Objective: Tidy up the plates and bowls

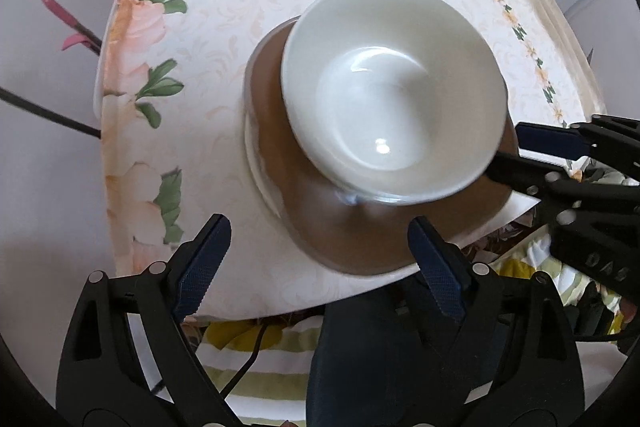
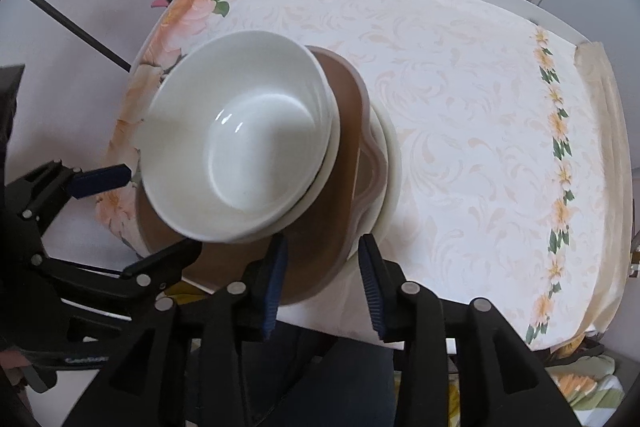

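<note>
1. The stack sits near the front edge of the table, on the pale floral-patterned tablecloth (image 2: 460, 107): two glossy white ceramic bowls (image 1: 394, 95), nested one in the other, stand on a flat brown plate with a greyish rim (image 1: 352, 231), which lies on paler white plates (image 2: 390, 163) below.

2. The left gripper (image 1: 320, 259) hangs over the near side of the brown plate with its blue-padded jaws spread wide and nothing between them. I judge this to be the release after setting the stack down, so lift it straight up and away, without sweeping sideways into the bowl wall.

3. The right gripper (image 2: 322, 279) has its jaws only partly apart, and they straddle the near rim of the brown plate. No pad looks pressed on the rim, though the blur makes that hard to confirm. Open wider before withdrawing, so a pad cannot drag the plate.

4. The bowls sit off-centre, towards one side of the brown plate, and the plate's near rim lies close to the table edge. Any nudge towards the person could tip or slide the pile.

5. Once both grippers are clear, check that the bowls rest level; if not, centre them with a light push low on the outer bowl.
</note>
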{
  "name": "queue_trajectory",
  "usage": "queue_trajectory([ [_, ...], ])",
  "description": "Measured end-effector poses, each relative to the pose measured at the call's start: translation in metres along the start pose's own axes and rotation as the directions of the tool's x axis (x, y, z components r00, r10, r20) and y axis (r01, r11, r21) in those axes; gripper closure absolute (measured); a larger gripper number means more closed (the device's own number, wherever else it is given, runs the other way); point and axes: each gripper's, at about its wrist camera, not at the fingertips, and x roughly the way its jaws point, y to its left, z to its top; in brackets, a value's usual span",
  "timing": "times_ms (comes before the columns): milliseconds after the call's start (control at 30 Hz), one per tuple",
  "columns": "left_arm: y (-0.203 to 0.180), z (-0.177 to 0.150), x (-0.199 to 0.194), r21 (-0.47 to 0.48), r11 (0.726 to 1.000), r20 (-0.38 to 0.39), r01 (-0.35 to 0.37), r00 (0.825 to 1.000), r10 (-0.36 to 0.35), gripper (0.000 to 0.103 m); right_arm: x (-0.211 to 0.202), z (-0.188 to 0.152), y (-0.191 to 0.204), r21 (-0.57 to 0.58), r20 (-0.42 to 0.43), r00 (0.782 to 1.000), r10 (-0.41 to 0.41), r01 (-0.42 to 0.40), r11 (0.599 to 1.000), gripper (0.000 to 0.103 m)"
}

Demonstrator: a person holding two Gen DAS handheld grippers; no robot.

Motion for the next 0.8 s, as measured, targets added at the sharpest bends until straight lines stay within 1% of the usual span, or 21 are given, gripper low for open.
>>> queue_trajectory([
  [100, 0.004, -0.007, -0.016, -0.038, 0.999, 0.039, 0.009, 0.999, -0.008, 0.014, -0.017, -0.007, -0.003, 0.012, 0.033, 0.999, 0.009, -0.009, 1.000, 0.070],
  [200, 0.007, -0.012, -0.041, -0.076, 0.997, 0.113, 0.024, 0.993, -0.016, 0.014, -0.035, -0.014, -0.003, 0.015, 0.082, 0.997, 0.007, -0.008, 1.000, 0.070],
  [267, 0.006, -0.017, -0.059, -0.095, 0.995, 0.171, 0.027, 0.985, -0.010, 0.014, -0.053, -0.019, -0.002, 0.010, 0.132, 0.991, -0.006, 0.005, 1.000, 0.070],
  [300, 0.005, -0.021, -0.074, -0.108, 0.994, 0.218, 0.027, 0.976, -0.003, 0.014, -0.064, -0.022, -0.001, 0.011, 0.162, 0.987, -0.015, 0.013, 1.000, 0.070],
  [333, 0.004, -0.023, -0.083, -0.114, 0.993, 0.243, 0.028, 0.970, 0.000, 0.014, -0.071, -0.024, -0.001, 0.012, 0.183, 0.983, -0.020, 0.018, 1.000, 0.070],
  [367, 0.003, -0.028, -0.100, -0.127, 0.991, 0.298, 0.031, 0.955, 0.008, 0.014, -0.087, -0.030, -0.001, 0.016, 0.225, 0.974, -0.030, 0.027, 0.999, 0.066],
  [400, 0.002, -0.033, -0.115, -0.138, 0.990, 0.346, 0.032, 0.938, 0.018, 0.014, -0.100, -0.034, -0.001, 0.022, 0.260, 0.965, -0.038, 0.033, 0.999, 0.054],
  [433, 0.002, -0.036, -0.128, -0.144, 0.989, 0.384, 0.032, 0.923, 0.026, 0.013, -0.108, -0.036, -0.001, 0.026, 0.285, 0.958, -0.040, 0.034, 0.999, 0.048],
  [467, 0.000, -0.041, -0.141, -0.153, 0.988, 0.428, 0.027, 0.903, 0.041, 0.013, -0.125, -0.042, -0.001, 0.039, 0.336, 0.941, -0.047, 0.036, 0.999, 0.038],
  [500, -0.002, -0.046, -0.156, -0.161, 0.987, 0.473, 0.019, 0.879, 0.060, 0.012, -0.137, -0.047, -0.002, 0.052, 0.374, 0.926, -0.055, 0.038, 0.998, 0.030],
  [533, -0.004, -0.050, -0.166, -0.166, 0.986, 0.504, 0.015, 0.861, 0.072, 0.008, -0.150, -0.052, -0.002, 0.067, 0.411, 0.909, -0.065, 0.040, 0.997, 0.019],
  [567, -0.005, -0.054, -0.178, -0.174, 0.985, 0.541, 0.007, 0.836, 0.089, 0.005, -0.162, -0.057, -0.003, 0.087, 0.444, 0.892, -0.083, 0.049, 0.995, 0.014],
  [600, -0.008, -0.062, -0.191, -0.190, 0.982, 0.587, -0.011, 0.800, 0.123, 0.000, -0.174, -0.062, -0.003, 0.104, 0.469, 0.877, -0.104, 0.062, 0.993, 0.005],
  [633, -0.010, -0.066, -0.199, -0.200, 0.980, 0.613, -0.024, 0.777, 0.144, 0.000, -0.182, -0.065, -0.003, 0.109, 0.487, 0.866, -0.114, 0.069, 0.992, 0.001],
  [667, -0.012, -0.073, -0.210, -0.210, 0.977, 0.648, -0.039, 0.742, 0.169, 0.000, -0.193, -0.070, -0.003, 0.112, 0.519, 0.846, -0.122, 0.074, 0.991, 0.001],
  [700, -0.014, -0.079, -0.217, -0.219, 0.974, 0.670, -0.049, 0.719, 0.186, 0.000, -0.206, -0.079, 0.000, 0.115, 0.567, 0.812, -0.139, 0.089, 0.989, 0.001],
  [800, -0.015, -0.092, -0.231, -0.225, 0.974, 0.706, -0.038, 0.682, 0.190, 0.000, -0.230, -0.099, 0.006, 0.142, 0.648, 0.732, -0.209, 0.154, 0.978, 0.001],
])
